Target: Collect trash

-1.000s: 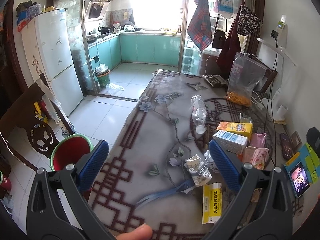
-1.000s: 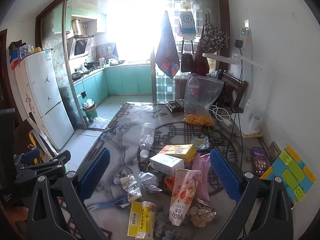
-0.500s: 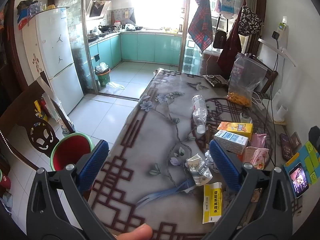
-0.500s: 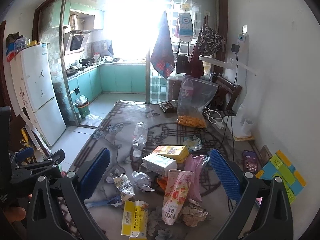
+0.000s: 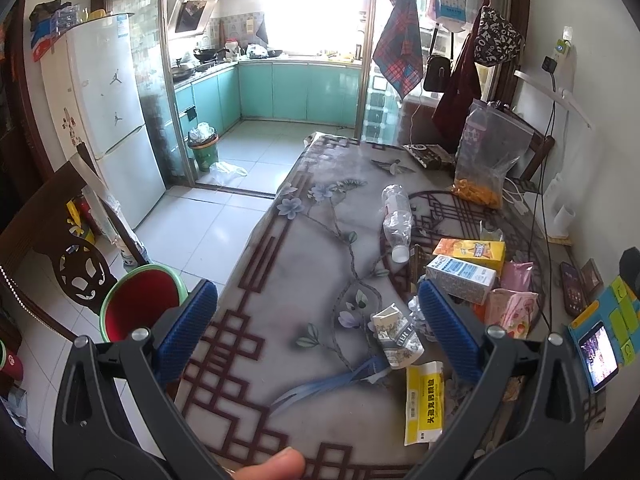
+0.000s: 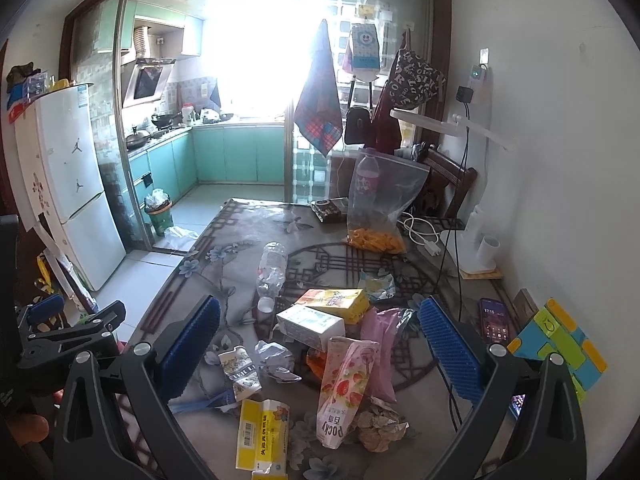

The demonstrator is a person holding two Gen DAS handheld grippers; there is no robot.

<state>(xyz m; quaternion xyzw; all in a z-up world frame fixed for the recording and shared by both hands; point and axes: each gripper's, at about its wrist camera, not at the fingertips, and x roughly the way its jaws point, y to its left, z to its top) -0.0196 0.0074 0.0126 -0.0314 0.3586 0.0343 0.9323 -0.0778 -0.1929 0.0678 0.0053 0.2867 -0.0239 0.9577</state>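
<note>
Trash lies scattered on the patterned table (image 5: pixel 304 280): an empty plastic bottle (image 5: pixel 396 216) on its side, a white carton (image 5: pixel 460 278), a yellow carton (image 5: pixel 472 250), a crushed carton (image 5: pixel 396 336), a yellow sachet (image 5: pixel 424 400) and a pink snack bag (image 5: pixel 512 312). The right wrist view shows the same bottle (image 6: pixel 272 272), a Pocky bag (image 6: pixel 344 388), crumpled paper (image 6: pixel 276 360) and nut shells (image 6: pixel 380 424). My left gripper (image 5: pixel 320 328) is open and empty above the table's near left edge. My right gripper (image 6: pixel 320 344) is open and empty above the pile.
A red bin with a green rim (image 5: pixel 140 300) stands on the floor left of the table. A phone (image 6: pixel 494 320), a colourful block toy (image 6: pixel 560 344), a clear bag of orange snacks (image 6: pixel 376 208) and cables lie at the table's right and far side. A fridge (image 5: pixel 108 120) stands left.
Both grippers have shifted slightly; the right view has moved a little closer to the trash pile. Both stay open and empty.
</note>
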